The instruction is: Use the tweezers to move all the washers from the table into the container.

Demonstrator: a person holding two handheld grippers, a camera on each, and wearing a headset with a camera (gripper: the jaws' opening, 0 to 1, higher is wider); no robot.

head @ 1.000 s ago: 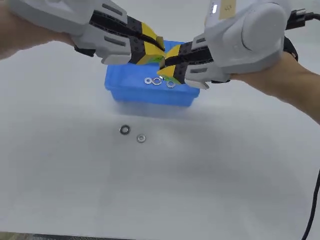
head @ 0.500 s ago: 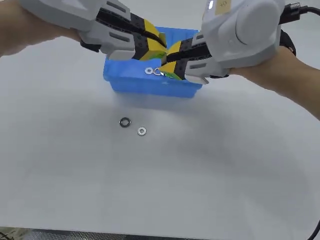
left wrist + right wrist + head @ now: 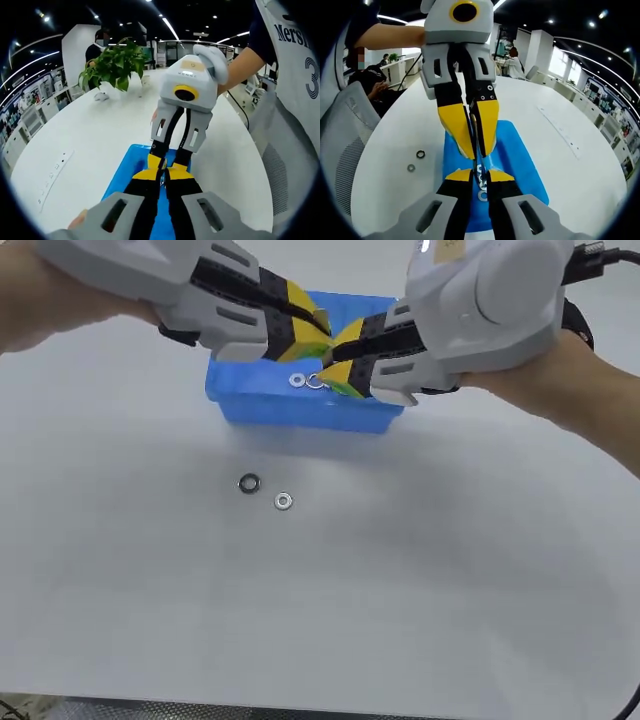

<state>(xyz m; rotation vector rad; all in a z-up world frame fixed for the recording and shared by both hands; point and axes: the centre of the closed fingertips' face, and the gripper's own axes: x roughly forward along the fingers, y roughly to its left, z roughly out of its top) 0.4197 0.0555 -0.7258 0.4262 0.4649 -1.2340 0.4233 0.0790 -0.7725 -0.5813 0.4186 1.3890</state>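
A blue container (image 3: 300, 412) stands at the table's far middle, with washers (image 3: 298, 381) lying inside it. On the table in front lie a dark washer (image 3: 249, 483) and a silver washer (image 3: 283, 502). My left gripper (image 3: 318, 328) and right gripper (image 3: 336, 367) meet tip to tip above the container. In the right gripper view, thin metal tweezers (image 3: 473, 125) run between the left gripper's yellow jaws and into my right gripper (image 3: 480, 175). Both look shut on the tweezers. The tweezer tips are hidden.
The white table (image 3: 400, 570) spreads wide around the container. In the right gripper view the two loose washers (image 3: 420, 154) lie left of the container (image 3: 515, 150). A potted plant (image 3: 115, 65) stands far off. A person's arms hold both grippers.
The head camera has shifted a little. Both grippers stay together over the container, and the two washers on the table lie where they were.
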